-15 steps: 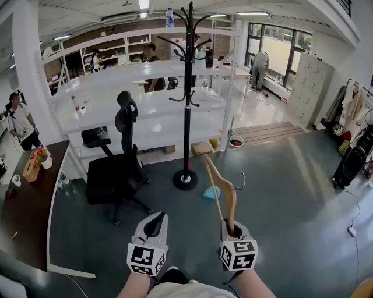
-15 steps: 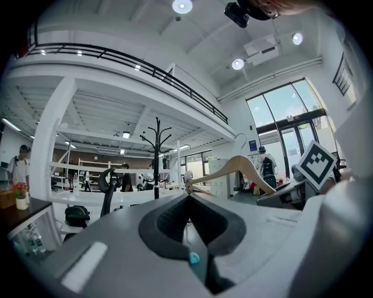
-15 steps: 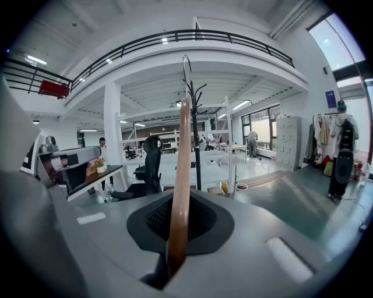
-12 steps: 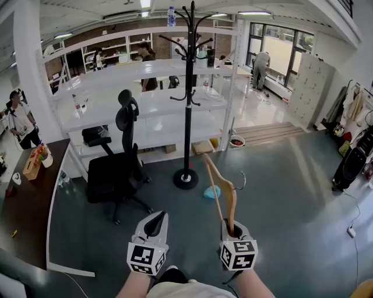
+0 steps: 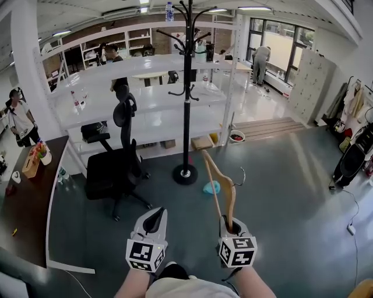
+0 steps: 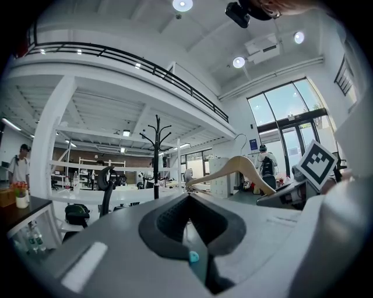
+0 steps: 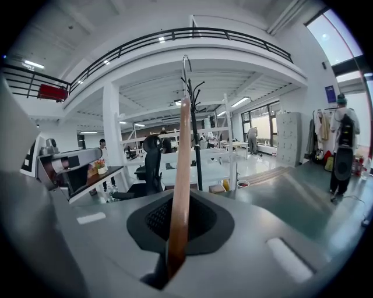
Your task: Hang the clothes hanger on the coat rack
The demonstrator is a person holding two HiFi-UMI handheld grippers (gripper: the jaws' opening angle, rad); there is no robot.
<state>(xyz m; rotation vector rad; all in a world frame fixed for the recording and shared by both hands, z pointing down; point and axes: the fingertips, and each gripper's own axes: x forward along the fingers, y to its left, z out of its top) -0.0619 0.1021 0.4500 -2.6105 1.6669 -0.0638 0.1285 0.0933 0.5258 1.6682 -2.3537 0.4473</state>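
At nine o'clock in the head view an office chair point(image 5: 113, 169) stands well apart from the action. At the bottom, near seven o'clock, the left gripper point(image 5: 155, 216) points level with its fingers point(image 6: 166, 221) drawn together on nothing.

The coat rack point(image 5: 186, 105) stands upright at twelve o'clock, its base point(image 5: 185, 173) on the floor and its curved pegs point(image 5: 185, 17) fanned out at the top, well apart from both grippers.

Just right of the pole, the clothes hanger point(image 5: 218, 183) rises out of the right gripper point(image 5: 232, 224) at five o'clock. Its fingers point(image 7: 207, 224) are clamped narrow on the lower end of one wooden arm. The wood runs from six toward twelve, tipped slightly to eleven, and the wire hook point(image 5: 241, 176) juts off toward two o'clock, away from the rack.

From the right gripper the pegs lie at about eleven o'clock, far and high. This hand alone carries the hanger, so I judge that the coming move depends on bringing it closer, raising it, and turning the hook to face a peg.
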